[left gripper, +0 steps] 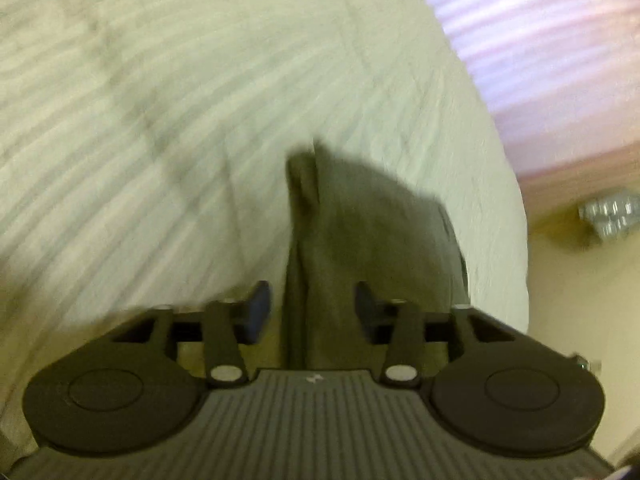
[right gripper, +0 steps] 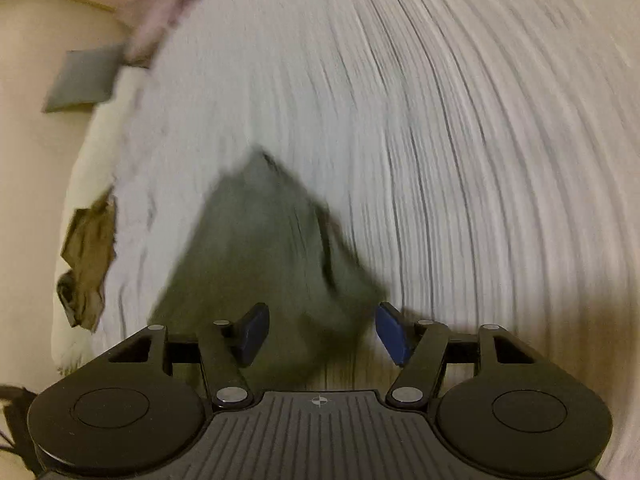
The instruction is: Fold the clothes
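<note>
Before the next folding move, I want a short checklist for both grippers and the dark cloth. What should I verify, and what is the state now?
1. Left gripper open: ok, there is a wide gap between the pads.
2. Right gripper open: ok, pads spread apart.
3. Dark garment between the left pads: ok, the cloth runs through the gap, but the pads are not closed on it.
4. Garment between the right pads: ok, cloth lies in the gap, nearer the pad on the picture's left.
5. Garment lies flat on the white bedcover: cannot tell, both views are motion-blurred.
6. Which edge or corner each gripper faces: cannot tell, blur hides the seams.
</note>
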